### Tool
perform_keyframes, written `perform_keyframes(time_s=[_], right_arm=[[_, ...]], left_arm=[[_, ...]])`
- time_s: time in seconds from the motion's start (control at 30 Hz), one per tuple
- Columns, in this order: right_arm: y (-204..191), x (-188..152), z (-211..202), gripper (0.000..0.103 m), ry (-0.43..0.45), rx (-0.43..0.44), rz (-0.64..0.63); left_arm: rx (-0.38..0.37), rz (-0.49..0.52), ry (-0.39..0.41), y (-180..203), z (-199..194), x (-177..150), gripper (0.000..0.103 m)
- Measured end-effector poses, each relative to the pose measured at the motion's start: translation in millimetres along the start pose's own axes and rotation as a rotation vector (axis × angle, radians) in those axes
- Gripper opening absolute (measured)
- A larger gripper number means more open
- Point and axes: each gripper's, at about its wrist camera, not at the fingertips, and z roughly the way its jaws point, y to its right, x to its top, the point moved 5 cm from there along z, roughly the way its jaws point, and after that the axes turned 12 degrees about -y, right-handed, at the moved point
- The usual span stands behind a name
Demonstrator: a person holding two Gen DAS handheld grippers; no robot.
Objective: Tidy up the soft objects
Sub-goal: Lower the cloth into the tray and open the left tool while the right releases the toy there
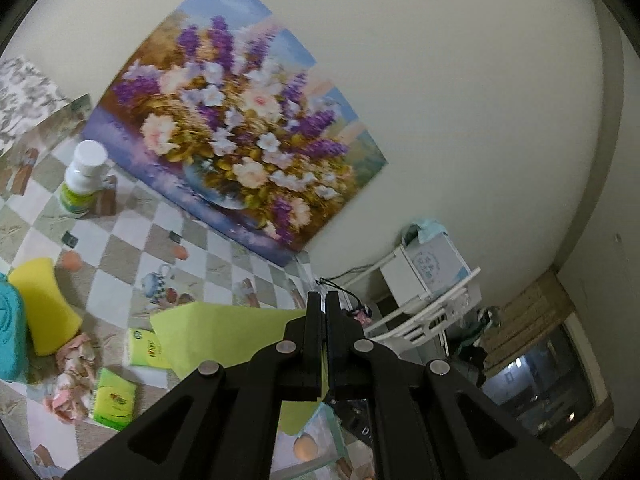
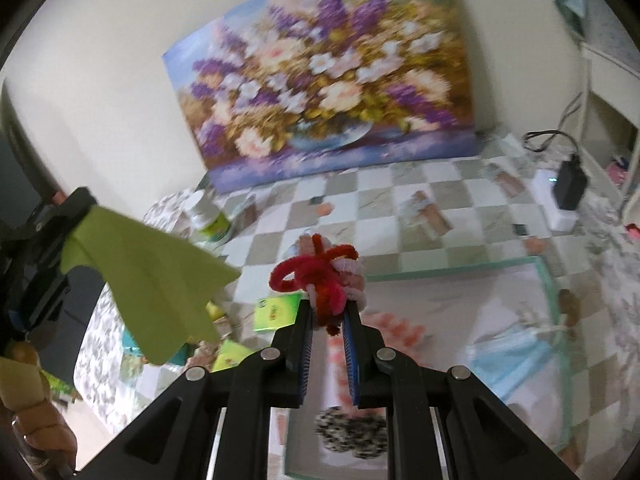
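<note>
The table's (image 2: pixel 420 216) middle is bare checkered cloth — a gripper could pass there. Along the far edge the flower painting (image 2: pixel 320 76) blocks the way, with a white bottle (image 1: pixel 82 180) near it. At the left edge the yellow sponge (image 1: pixel 42 304), tissue packs (image 1: pixel 114 402) and crumpled cloth (image 1: pixel 74 376) crowd together. The shallow box (image 2: pixel 552 304) fills the near right.

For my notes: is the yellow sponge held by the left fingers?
No, the yellow sponge lies on the table; the left gripper holds a light green cloth.
</note>
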Motion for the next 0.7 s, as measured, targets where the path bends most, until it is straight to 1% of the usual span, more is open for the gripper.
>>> perform_keyframes(time_s=[0.2, 0.47, 0.57, 0.7], right_arm=[[41.9, 0.5, -17.0, 0.016, 0.028, -0.049, 0.085], [87.9, -9.0, -22.6, 0.016, 0.019, -0.119, 0.166], [99.7, -13.0, -20.5, 0.016, 0.006, -0.148, 0.178], [110.1, -18.3, -10.4, 0.016, -0.026, -0.155, 0.200]], left_arm=[[0.008, 0.050, -0.072, 19.7, 27.8, -15.4, 0.001], [0.025, 0.061, -0.146, 27.8, 57.6, -30.8, 0.001], [0.061, 0.047, -0.172, 19.7, 68.0, -35.4, 0.001], [0.144, -0.015, -0.235, -10.7, 87.1, -45.0, 0.001]])
